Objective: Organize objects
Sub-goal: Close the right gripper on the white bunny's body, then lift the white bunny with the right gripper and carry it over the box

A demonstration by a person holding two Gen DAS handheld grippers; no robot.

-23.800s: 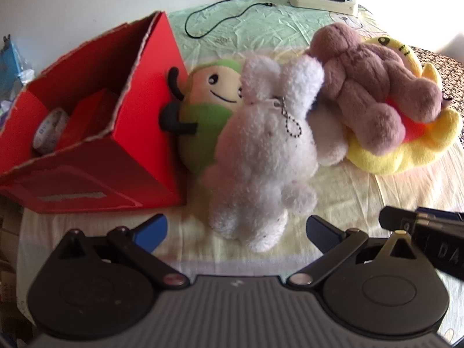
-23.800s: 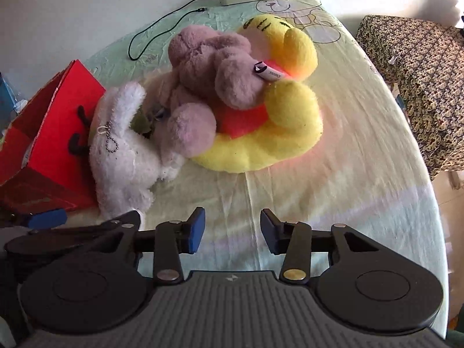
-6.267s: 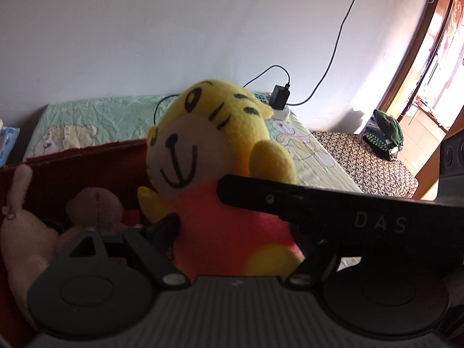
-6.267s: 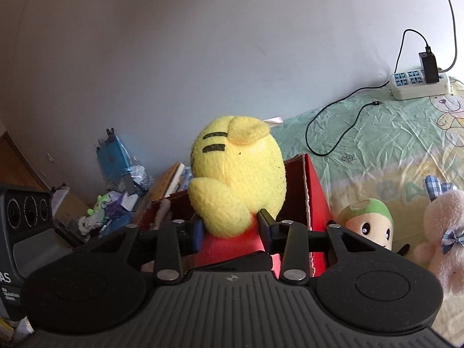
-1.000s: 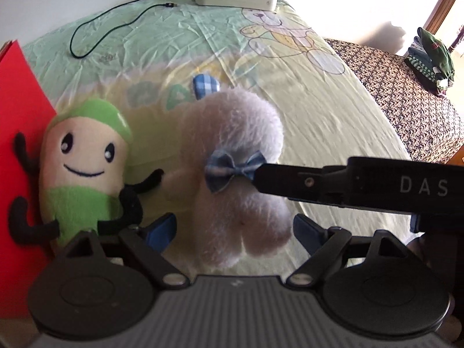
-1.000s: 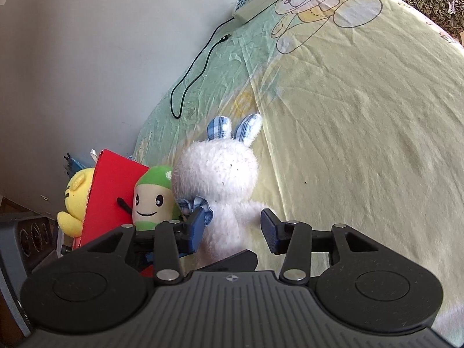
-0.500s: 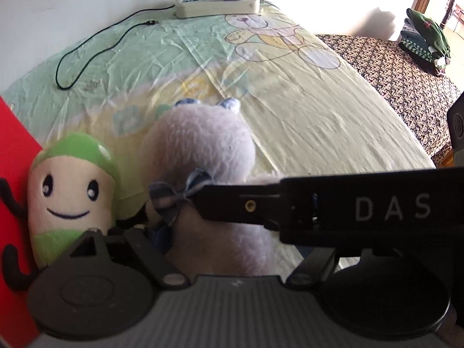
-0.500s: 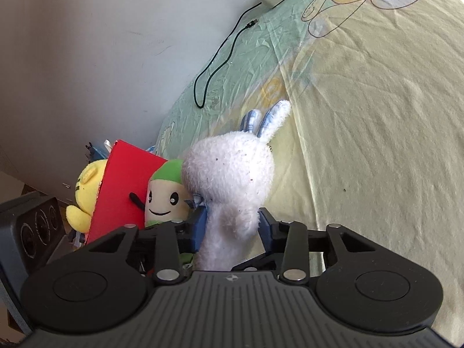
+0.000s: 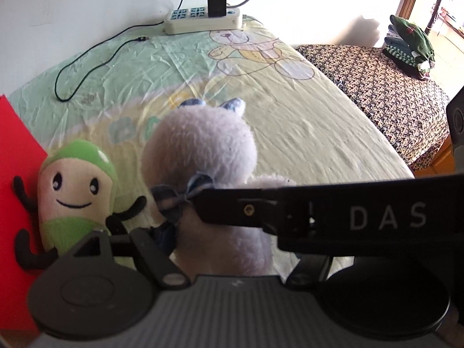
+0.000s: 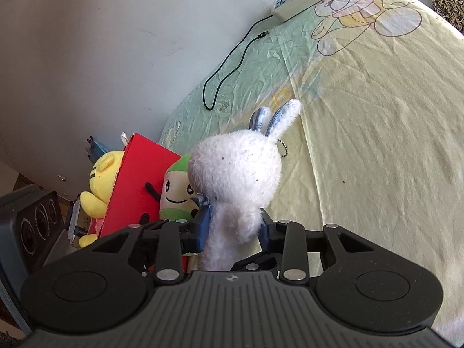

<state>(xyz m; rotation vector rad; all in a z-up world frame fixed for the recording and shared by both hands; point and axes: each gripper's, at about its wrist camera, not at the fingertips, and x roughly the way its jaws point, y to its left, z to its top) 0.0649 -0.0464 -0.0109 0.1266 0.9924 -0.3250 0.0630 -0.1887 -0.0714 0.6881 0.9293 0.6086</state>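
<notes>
Right tongs (image 10: 233,226) now clamped on white bunny (image 10: 236,174), lifted upright | left tongs (image 9: 232,246): cannot tell

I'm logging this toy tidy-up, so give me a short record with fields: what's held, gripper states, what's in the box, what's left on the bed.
held: white bunny plush, body pinched by right gripper
left gripper: around the bunny too, closure unclear
in red box: yellow tiger plush
left on bed: green-capped plush, leaning on the box
also on bed: power strip, black cable
</notes>
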